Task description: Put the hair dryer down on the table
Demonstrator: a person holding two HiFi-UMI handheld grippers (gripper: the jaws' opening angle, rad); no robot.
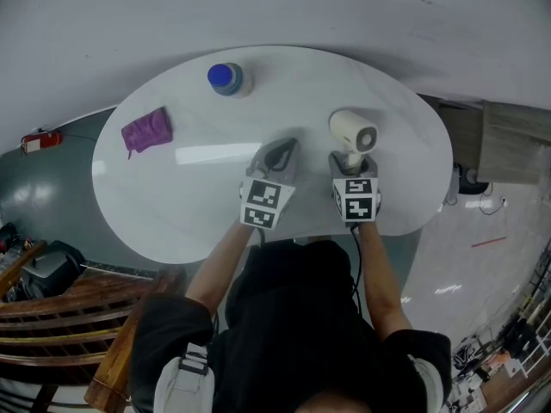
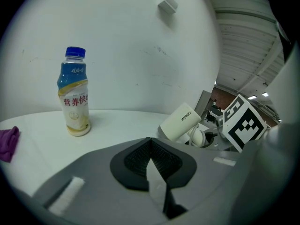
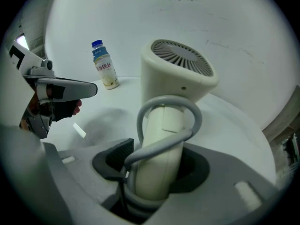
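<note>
The person stood at the round white table (image 1: 301, 93) with a gripper in each hand. The right gripper (image 1: 351, 163) (image 3: 154, 172) pinched the handle of the cream hair dryer (image 1: 353, 134) (image 3: 173, 78) between its pads, and a loop of the grey cord (image 3: 168, 125) was caught against the handle in the same grip. The dryer hung over the right side of the table, its head away from the person – whether it touched the top I could not tell. The left gripper (image 1: 277, 153) (image 2: 152, 161) hovered just beside it over the middle of the table, its jaws pressed together on nothing. At the far edge a blue-capped bottle (image 1: 225, 78) (image 2: 74, 93) (image 3: 105, 64) stood upright, and a crumpled purple cloth (image 1: 147, 130) (image 2: 8, 143) lay well off to the left.
</note>
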